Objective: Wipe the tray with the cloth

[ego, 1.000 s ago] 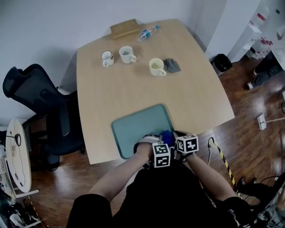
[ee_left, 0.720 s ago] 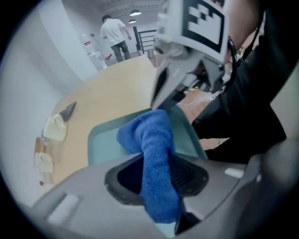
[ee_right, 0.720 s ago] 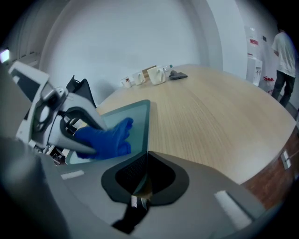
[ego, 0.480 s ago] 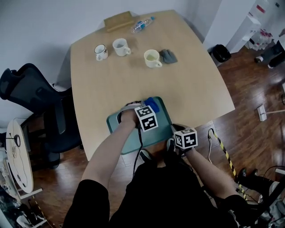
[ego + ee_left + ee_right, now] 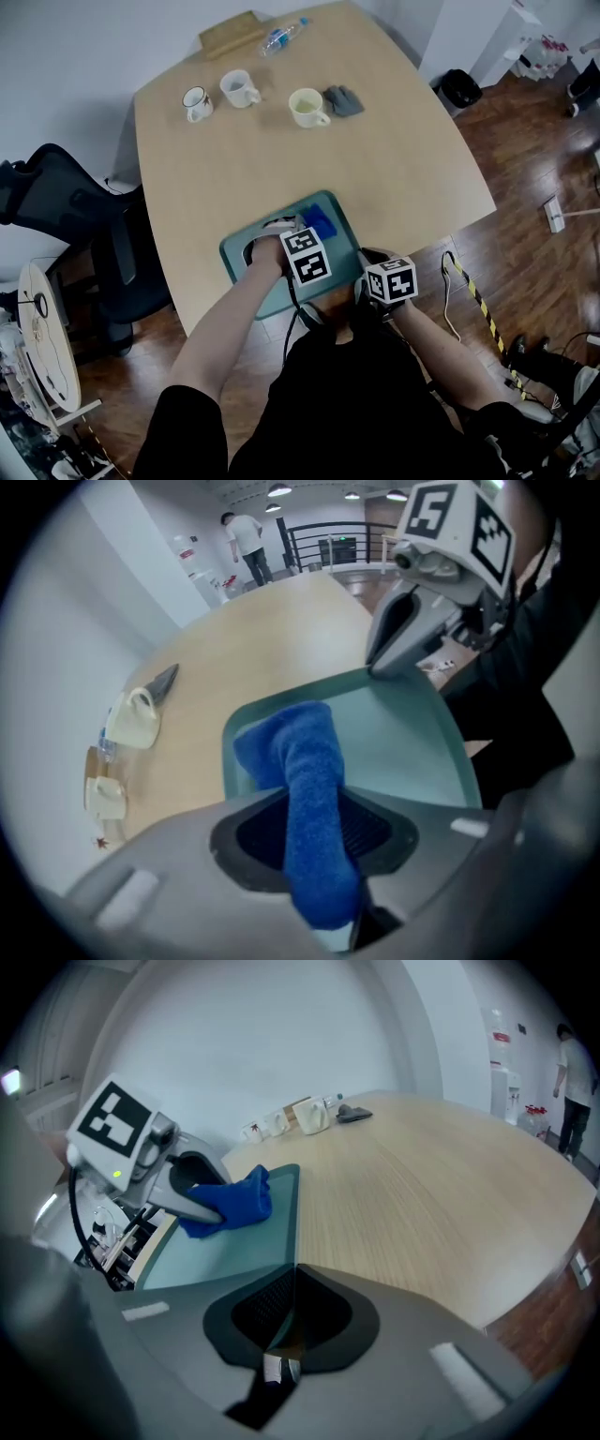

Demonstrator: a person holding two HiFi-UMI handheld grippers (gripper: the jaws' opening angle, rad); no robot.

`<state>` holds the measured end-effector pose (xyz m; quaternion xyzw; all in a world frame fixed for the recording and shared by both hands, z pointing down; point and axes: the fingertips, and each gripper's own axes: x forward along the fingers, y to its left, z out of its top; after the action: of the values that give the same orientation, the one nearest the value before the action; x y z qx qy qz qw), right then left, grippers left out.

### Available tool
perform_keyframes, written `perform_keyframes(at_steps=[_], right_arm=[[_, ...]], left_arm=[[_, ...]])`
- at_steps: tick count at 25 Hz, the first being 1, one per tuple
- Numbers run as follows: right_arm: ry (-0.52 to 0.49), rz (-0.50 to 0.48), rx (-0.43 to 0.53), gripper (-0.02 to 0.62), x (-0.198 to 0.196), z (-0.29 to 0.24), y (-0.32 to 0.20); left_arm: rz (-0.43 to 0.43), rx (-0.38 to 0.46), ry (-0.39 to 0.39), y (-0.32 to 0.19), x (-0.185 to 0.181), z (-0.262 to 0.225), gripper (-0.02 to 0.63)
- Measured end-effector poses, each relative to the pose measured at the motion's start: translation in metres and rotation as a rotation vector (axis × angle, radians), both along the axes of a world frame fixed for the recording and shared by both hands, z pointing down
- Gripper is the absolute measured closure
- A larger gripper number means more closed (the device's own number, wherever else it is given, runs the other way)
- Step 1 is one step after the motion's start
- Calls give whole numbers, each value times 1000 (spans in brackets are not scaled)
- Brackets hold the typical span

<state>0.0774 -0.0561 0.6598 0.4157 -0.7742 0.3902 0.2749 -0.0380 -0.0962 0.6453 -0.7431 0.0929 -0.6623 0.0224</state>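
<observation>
tray: cloth on it | left claw grips cloth | right claw clamps tray rim

In the head view the left gripper sits at centre frame, pointing steeply down. The bare left forearm reaches up to it from the lower left, and its jaws are clamped on the cloth. The right gripper is just to its right and lower, slanted downward, with its jaws pinched on the rim of the tray. The right forearm comes in from the lower right.
</observation>
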Motion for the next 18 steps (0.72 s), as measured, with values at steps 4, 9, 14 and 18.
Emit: perform_keyframes(at_steps=[4,9,14,18], right_arm=[[11,-10,1,580,1,1,-1],[27,-25,-14,580,3,2,-1],[40,-27,-12,580,0,2,1],[38,-30,-7,580,-1,0,-2]], left_arm=[[34,-94,65,65,20,-2,469],[53,-135,128,128,27,0,469],[-2,-120,141,111,10,7,469],[-71,-121,119,74,-20,6,469]])
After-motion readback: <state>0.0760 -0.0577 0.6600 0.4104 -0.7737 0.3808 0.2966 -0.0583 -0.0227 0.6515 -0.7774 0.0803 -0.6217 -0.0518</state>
